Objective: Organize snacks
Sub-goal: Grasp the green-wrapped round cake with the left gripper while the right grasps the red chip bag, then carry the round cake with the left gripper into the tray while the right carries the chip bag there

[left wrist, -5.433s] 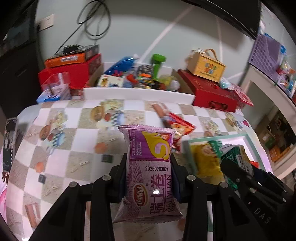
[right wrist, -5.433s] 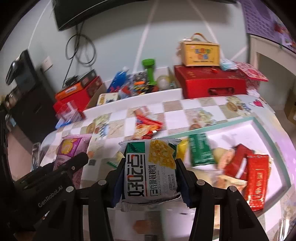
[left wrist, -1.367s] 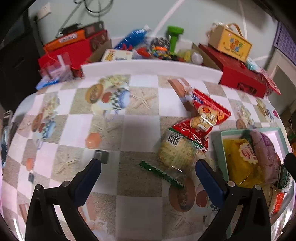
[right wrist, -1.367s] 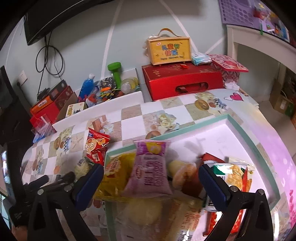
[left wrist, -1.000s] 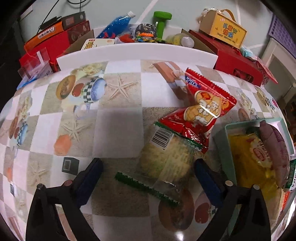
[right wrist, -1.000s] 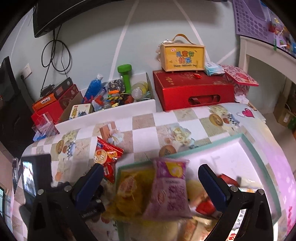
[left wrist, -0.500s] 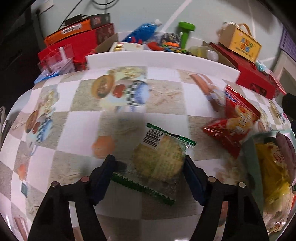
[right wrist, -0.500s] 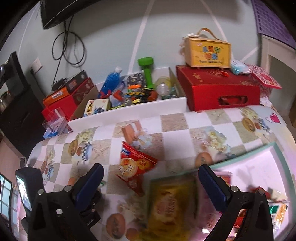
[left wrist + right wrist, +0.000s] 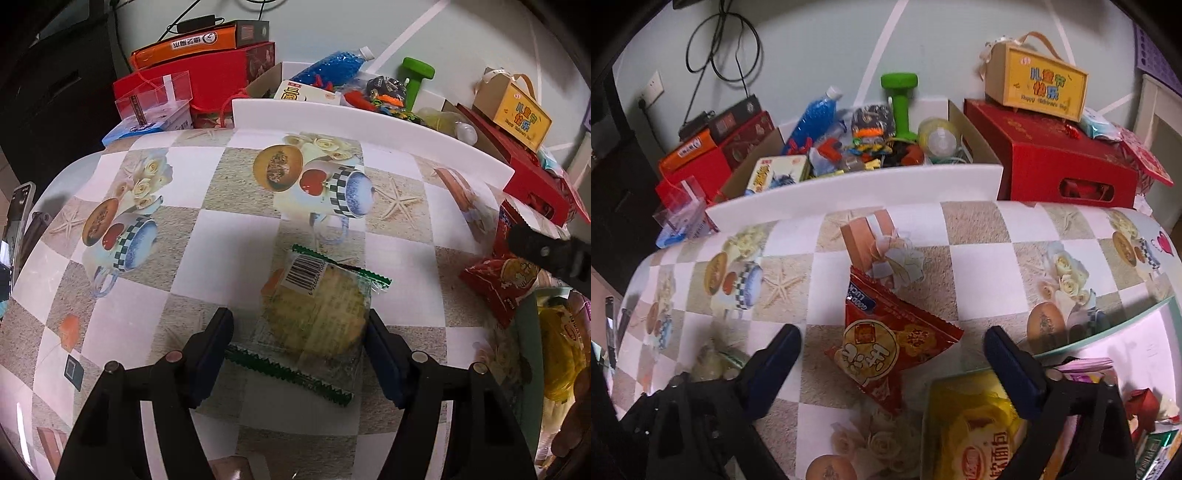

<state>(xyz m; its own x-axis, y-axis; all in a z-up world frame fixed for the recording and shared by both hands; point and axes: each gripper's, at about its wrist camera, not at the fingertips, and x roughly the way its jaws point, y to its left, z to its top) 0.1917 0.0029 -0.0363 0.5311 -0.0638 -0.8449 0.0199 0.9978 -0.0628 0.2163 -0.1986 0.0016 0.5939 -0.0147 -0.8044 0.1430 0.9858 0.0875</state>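
Observation:
A clear green-edged packet with a round cake (image 9: 317,314) lies on the checked tablecloth. My left gripper (image 9: 299,343) is open with its jaws on either side of the packet, the right pad touching it. A red snack bag (image 9: 886,343) lies on the cloth between the wide-open jaws of my right gripper (image 9: 892,350); the bag also shows in the left wrist view (image 9: 506,273). The green-rimmed tray (image 9: 1145,314) at the right holds a yellow packet (image 9: 982,432) and other snacks.
A white ledge (image 9: 849,192) borders the table's far edge. Behind it stand a cardboard box of toys with a green dumbbell (image 9: 899,103) and blue bottle (image 9: 812,114), red boxes (image 9: 1060,166) and a yellow gift box (image 9: 1034,85). A phone (image 9: 16,221) lies at the far left.
Both grippers let go of their packets into the tray, then moved left. My left gripper has closed in around the cake packet. My right gripper has come over the red bag.

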